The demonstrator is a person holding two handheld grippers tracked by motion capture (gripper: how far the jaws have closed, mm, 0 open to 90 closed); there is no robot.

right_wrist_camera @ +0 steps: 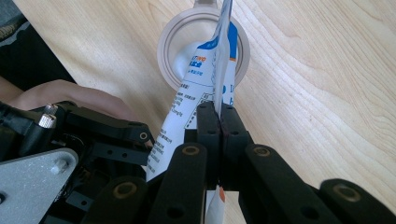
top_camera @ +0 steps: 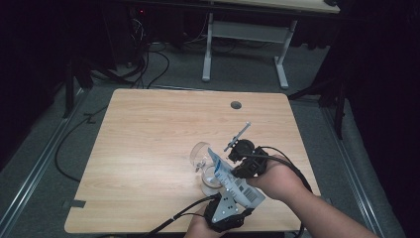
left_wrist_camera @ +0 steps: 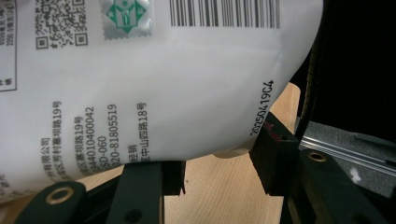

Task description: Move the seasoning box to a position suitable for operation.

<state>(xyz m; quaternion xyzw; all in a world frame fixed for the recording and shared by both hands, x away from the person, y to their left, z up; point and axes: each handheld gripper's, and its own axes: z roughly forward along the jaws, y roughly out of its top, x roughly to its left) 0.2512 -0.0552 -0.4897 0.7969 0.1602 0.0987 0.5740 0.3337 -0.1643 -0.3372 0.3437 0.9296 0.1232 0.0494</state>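
Note:
A white and blue printed pouch (top_camera: 233,179) is held tilted over a clear glass (top_camera: 201,154) near the table's front right. My left gripper (top_camera: 238,199) comes up from the front edge and is shut on the pouch's wide lower end; in the left gripper view its pads (left_wrist_camera: 273,154) press the pouch (left_wrist_camera: 154,79). My right gripper (top_camera: 236,163) is shut on the pouch's thin side seam, its jaws (right_wrist_camera: 219,116) tight together. The pouch's upper tip (right_wrist_camera: 212,60) hangs over the glass's round rim (right_wrist_camera: 164,46), which holds something white.
The wooden table (top_camera: 148,139) has a round cable hole (top_camera: 236,105) at the back. Behind it stand a white desk frame (top_camera: 242,30) and floor cables (top_camera: 148,64). In the right gripper view, the left hand (right_wrist_camera: 70,95) and its gripper (right_wrist_camera: 98,140) sit close by.

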